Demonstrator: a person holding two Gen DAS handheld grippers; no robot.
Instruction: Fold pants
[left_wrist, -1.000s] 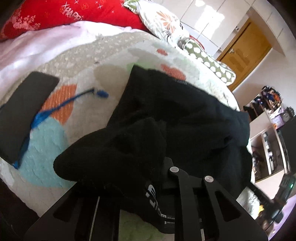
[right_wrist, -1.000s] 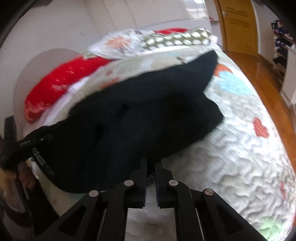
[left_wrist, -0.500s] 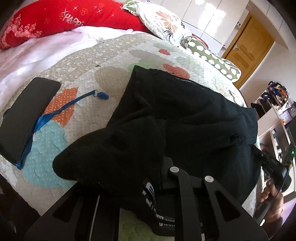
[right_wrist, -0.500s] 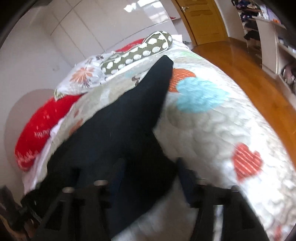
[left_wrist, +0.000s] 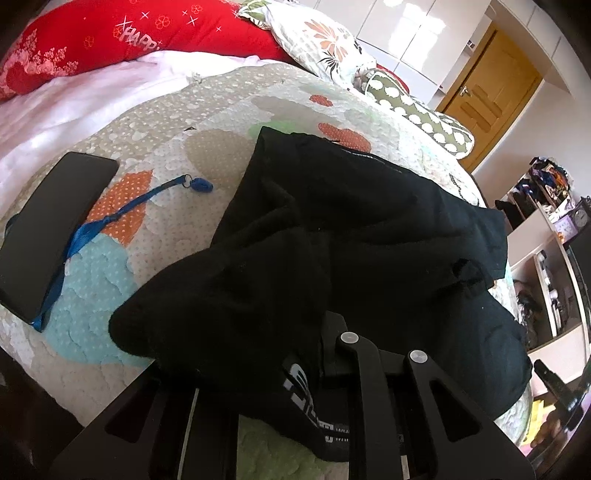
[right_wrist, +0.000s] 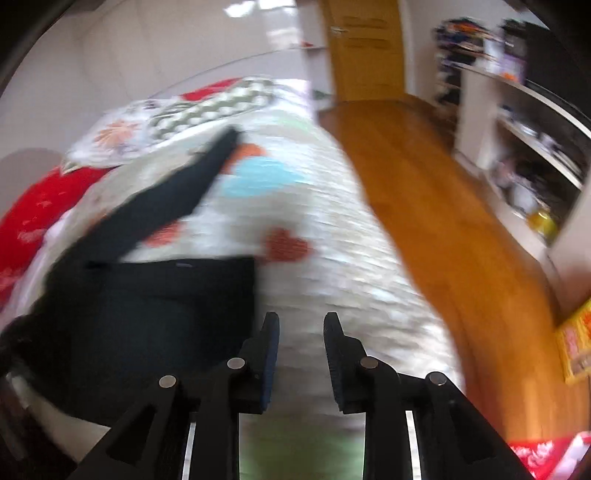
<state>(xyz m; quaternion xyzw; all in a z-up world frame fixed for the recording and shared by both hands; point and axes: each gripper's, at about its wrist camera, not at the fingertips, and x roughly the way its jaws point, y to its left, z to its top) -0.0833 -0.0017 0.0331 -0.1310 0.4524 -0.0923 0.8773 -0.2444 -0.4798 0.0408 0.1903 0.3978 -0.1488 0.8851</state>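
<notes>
The black pants (left_wrist: 354, 229) lie rumpled on the patterned quilt (left_wrist: 166, 122), partly folded over. My left gripper (left_wrist: 317, 347) is shut on the pants' waistband with white lettering, near the bed's front edge; the cloth hides its left finger. In the blurred right wrist view the pants (right_wrist: 147, 302) lie to the left. My right gripper (right_wrist: 300, 325) is open and empty, just right of the pants' edge, over bare quilt (right_wrist: 332, 258).
A black phone (left_wrist: 51, 229) with a blue lanyard (left_wrist: 110, 221) lies on the quilt at left. Red and floral pillows (left_wrist: 147, 33) sit at the bed's head. Wooden floor (right_wrist: 436, 221), a door and shelves (right_wrist: 524, 136) lie to the right.
My right gripper has let go of the pants, opened and swung right, off the cloth. The pants have settled flatter on the quilt. My left gripper keeps its hold.
</notes>
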